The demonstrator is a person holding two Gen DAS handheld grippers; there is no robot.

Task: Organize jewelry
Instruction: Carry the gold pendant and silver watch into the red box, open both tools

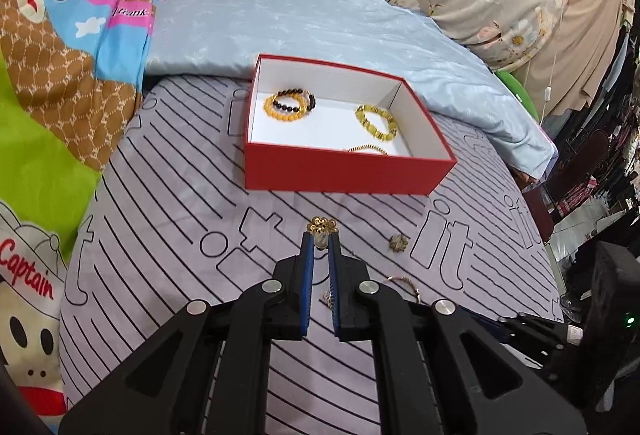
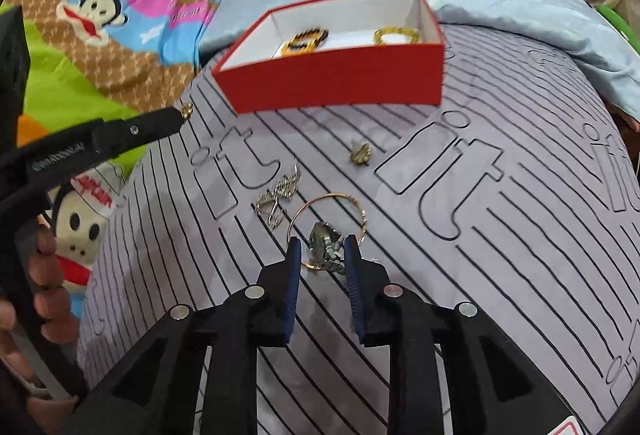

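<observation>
A small gold flower brooch (image 1: 321,225) is being pinched at the very tips of the left gripper (image 1: 321,239), whose jaws are almost together. The brooch is being held up above the striped purple sheet (image 1: 168,195), and the red box (image 1: 348,171) is lying past it at 12 o'clock. In the right wrist view the same brooch (image 2: 186,110) is being seen at the end of the left gripper (image 2: 181,115) at 10 o'clock, and that gripper is being held by a person's hand (image 2: 44,299) at 8 o'clock.

The jaws of the right gripper (image 2: 322,249) are standing a little apart around a green and silver jewel piece (image 2: 326,247). It cannot be told if the pads are pressing on it. The piece is lying on a thin gold hoop (image 2: 328,199) on the sheet.

Just past the hoop at 11 o'clock a silver chain piece (image 2: 280,195) is lying. A small gold piece (image 2: 361,153) is lying farther on at 12 o'clock, between the hoop and the red box (image 2: 340,83).

Inside the box an orange bead bracelet (image 1: 284,111) and a black bead bracelet (image 1: 296,97) are lying across each other on the left side. A yellow bead bracelet (image 1: 378,123) is lying on the right side. A gold chain (image 1: 368,149) is partly hidden by the near wall.
</observation>
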